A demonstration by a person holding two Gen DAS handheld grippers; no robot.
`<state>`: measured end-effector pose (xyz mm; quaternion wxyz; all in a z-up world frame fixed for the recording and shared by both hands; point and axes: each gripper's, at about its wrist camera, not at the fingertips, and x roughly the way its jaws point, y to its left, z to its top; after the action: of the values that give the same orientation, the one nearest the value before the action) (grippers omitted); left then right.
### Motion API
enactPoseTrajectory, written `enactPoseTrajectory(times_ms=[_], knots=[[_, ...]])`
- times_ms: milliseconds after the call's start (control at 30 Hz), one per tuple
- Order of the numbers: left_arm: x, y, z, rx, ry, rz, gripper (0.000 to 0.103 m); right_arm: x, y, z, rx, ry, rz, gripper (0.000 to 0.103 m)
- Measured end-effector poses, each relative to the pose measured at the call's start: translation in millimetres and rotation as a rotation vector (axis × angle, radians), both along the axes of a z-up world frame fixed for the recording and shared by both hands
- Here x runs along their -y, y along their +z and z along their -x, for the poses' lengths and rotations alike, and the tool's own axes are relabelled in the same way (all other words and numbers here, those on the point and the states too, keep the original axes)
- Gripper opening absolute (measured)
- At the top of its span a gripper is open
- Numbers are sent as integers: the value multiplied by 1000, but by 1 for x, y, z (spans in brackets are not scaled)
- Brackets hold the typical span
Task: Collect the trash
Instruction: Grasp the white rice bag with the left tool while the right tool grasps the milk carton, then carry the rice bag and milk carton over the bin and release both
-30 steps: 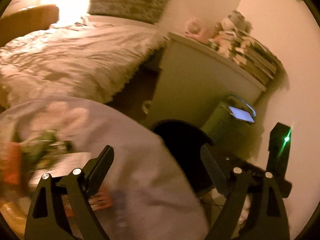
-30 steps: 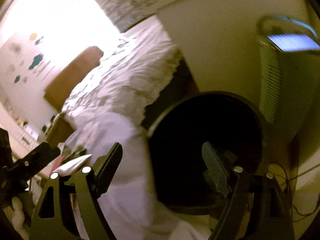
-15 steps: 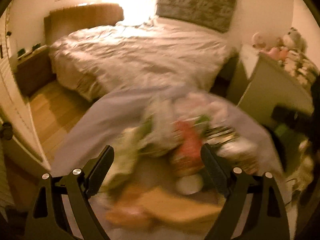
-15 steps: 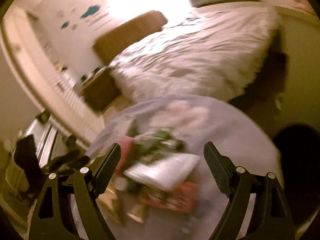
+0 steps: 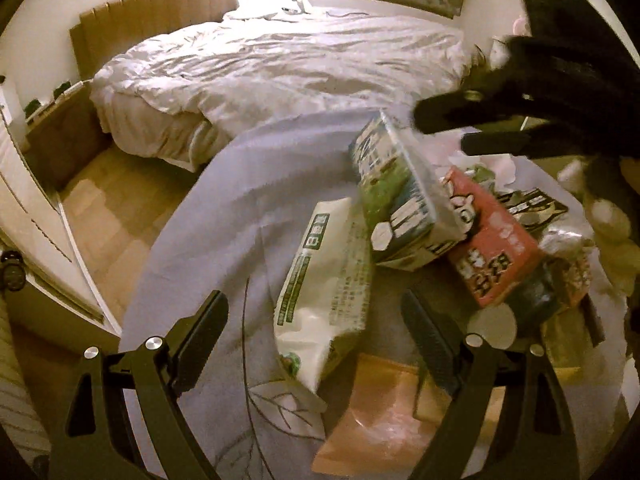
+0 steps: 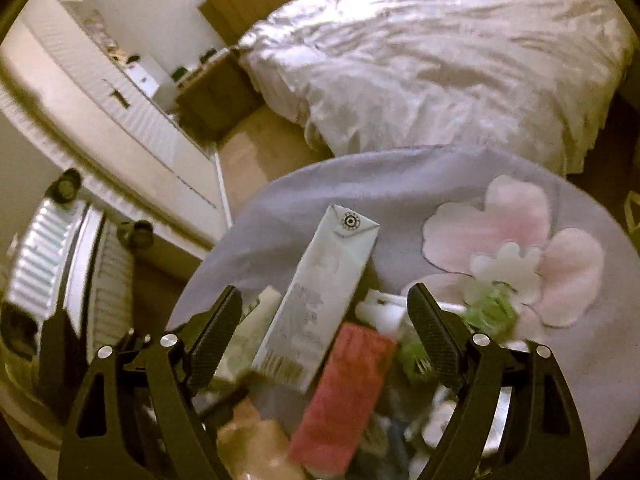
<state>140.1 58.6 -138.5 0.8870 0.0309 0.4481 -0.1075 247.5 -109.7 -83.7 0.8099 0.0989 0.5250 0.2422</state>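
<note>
I have both tools over the heap of trash on the cloth-covered desk [image 5: 224, 216], each pointing steeply down, so I judge this to be the reach step: nothing has been picked yet.

My left tool [image 5: 316, 336] stands wide with nothing held. The white-and-green packet [image 5: 328, 280] lies just ahead of it, its lower end running in between the fingers, apart from both pads as far as I can see. Beyond the packet and to the right leans the green-and-white carton [image 5: 400, 196], resting on the red box [image 5: 488, 240]. An orange wrapper [image 5: 380, 412] lies under the tool, toward its right finger. The right tool [image 5: 500, 120] comes in from the far right, above the carton.

From the right wrist, my right tool [image 6: 324, 340] is wide as well and empty. The pale tall carton [image 6: 320, 300] lies lengthwise straight ahead between the fingers, its near end inside the gap, touching neither pad. The red box [image 6: 344, 392] sits just under the tool, right of centre. The pink flower patch [image 6: 520, 236] on the cloth is ahead to the right.

Next, I think each tool needs to sink a little and square up on one item: the left on the packet, the right on the carton. The carton looks stiff; the packet will likely crumple. The two tools are close, so I'd mind a clash.
</note>
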Motion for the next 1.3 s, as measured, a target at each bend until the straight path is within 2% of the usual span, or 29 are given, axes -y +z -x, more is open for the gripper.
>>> enactPoseTrajectory(times_ms=[67, 133, 200, 233, 300, 400, 467, 633, 800, 933, 1067, 1300], knots=[[-2, -6, -3, -16, 7, 2, 84, -10, -12, -11, -42, -2, 16, 84], [-5, -11, -7, -37, 16, 8, 80, -22, -22, -19, -71, 11, 23, 80], [-8, -14, -10, -38, 22, 16, 72, -32, -28, -22, -88, 36, 55, 63], [-8, -14, -10, -35, 20, 13, 69, -36, -30, -23, -87, 48, 60, 60], [-7, -16, -11, -34, 12, 3, 55, -38, -29, -20, -70, 58, 52, 56], [-7, -17, -10, -26, 9, -1, 53, -31, -26, -16, -46, 48, 10, 50], [-8, -16, -6, -20, 8, 8, 52, -24, -17, -10, -8, 36, -36, 48], [-11, -1, 8, 25, 23, 50, 51, 13, 30, 22, 155, -19, -171, 47], [-2, 39, 32, 109, 36, 107, 51, 66, 80, 70, 325, -101, -256, 47], [21, 71, 49, 177, 2, 143, 51, 109, 107, 112, 445, -175, -235, 47], [62, 100, 69, 232, -67, 196, 51, 157, 123, 155, 548, -268, -175, 47], [159, 123, 85, 269, -227, 244, 51, 237, 122, 216, 612, -429, -91, 47]])
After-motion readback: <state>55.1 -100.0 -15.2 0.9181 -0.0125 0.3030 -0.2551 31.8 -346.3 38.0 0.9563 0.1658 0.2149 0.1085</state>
